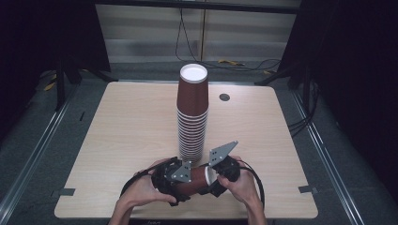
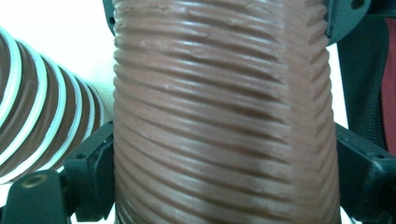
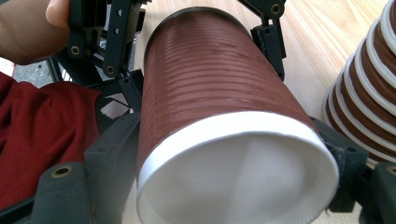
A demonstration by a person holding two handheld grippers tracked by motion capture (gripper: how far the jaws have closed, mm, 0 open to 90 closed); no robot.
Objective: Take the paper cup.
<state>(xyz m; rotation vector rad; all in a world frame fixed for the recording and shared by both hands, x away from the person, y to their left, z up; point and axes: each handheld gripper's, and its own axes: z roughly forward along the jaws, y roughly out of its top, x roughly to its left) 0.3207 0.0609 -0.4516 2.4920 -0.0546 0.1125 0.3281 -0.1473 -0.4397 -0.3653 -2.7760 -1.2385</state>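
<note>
The left hand-held gripper is bracketing the closed end of a ribbed brown paper cup with a white rolled rim, its jaws part open at the cup's flanks; whether the pads are pressing I cannot tell. The right hand-held gripper is gripping the same cup near its rim, its jaws tight against the wall. The cup is lying level, just in front of the tall stack of matching brown cups on the light wooden tabletop. If either grip is squeezing too hard, the thin wall could buckle; if both are loosening, the cup could drop and roll against the stack. Both hands are wrapping their grippers, facing each other, forearms entering nearest the viewer.
</note>
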